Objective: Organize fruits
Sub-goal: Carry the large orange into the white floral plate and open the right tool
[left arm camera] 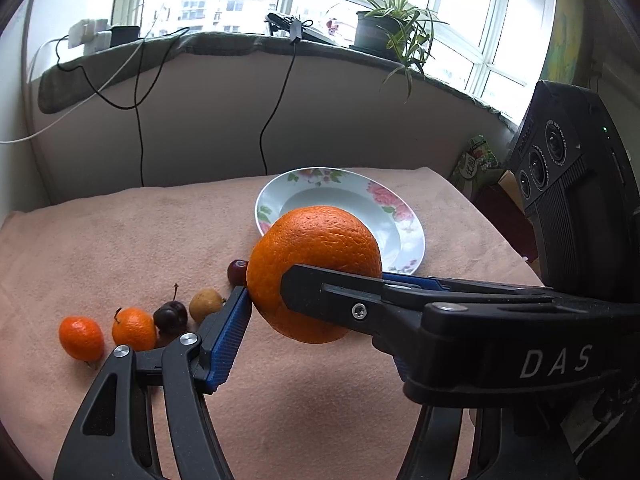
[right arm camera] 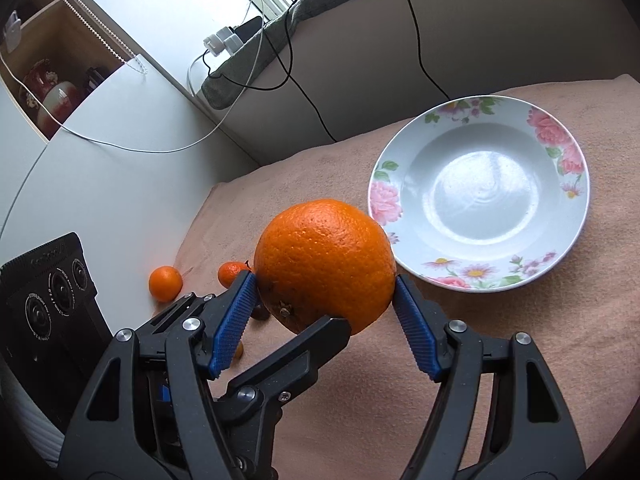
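A large orange is held above the pink cloth by both grippers at once. My left gripper is shut on it; its black finger crosses under the fruit in the right wrist view. My right gripper grips its two sides with blue pads; its finger crosses the fruit in the left wrist view. A white floral plate lies empty just beyond. Two small mandarins, two dark cherries and a tan fruit lie in a row on the cloth.
The cloth-covered table meets a wall with hanging cables. A potted plant stands on the sill. The right gripper's camera body is close at the right; the left gripper's camera body is at lower left.
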### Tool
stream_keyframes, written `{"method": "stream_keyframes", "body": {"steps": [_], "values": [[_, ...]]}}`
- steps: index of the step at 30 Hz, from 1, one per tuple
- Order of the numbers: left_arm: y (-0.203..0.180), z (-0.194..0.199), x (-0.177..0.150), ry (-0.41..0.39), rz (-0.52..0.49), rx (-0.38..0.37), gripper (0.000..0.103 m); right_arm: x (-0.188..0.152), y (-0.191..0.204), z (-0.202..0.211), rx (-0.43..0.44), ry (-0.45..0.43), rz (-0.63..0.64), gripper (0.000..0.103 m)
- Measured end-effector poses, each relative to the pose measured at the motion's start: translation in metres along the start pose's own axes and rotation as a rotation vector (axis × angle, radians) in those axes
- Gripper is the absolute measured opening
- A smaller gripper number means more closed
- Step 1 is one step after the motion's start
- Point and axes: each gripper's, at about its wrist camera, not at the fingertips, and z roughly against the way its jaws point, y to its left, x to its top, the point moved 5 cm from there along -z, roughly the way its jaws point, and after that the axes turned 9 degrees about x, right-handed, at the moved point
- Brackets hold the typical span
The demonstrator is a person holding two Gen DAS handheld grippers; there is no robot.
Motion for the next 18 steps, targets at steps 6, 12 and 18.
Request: {"method": "stream_keyframes", "body": {"steps": [6,12,18], "values": [[-0.020,-0.015,0.013,0.008,-0.017,-0.039,0.064,0.012,-0.021,0.017,-0.033,-0.021,-0.029,0.073],[-0.036,-0.034,0.017,0.042,-0.023,-0.066,0.063,0.018,-0.047,0.026,-0.059,-0.029,-0.076,0.073],[-0.045,-0.050,0.012,0.079,-0.046,-0.062,0.063,0.024,-0.061,0.034,-0.077,-0.037,-0.118,0.073]]}}
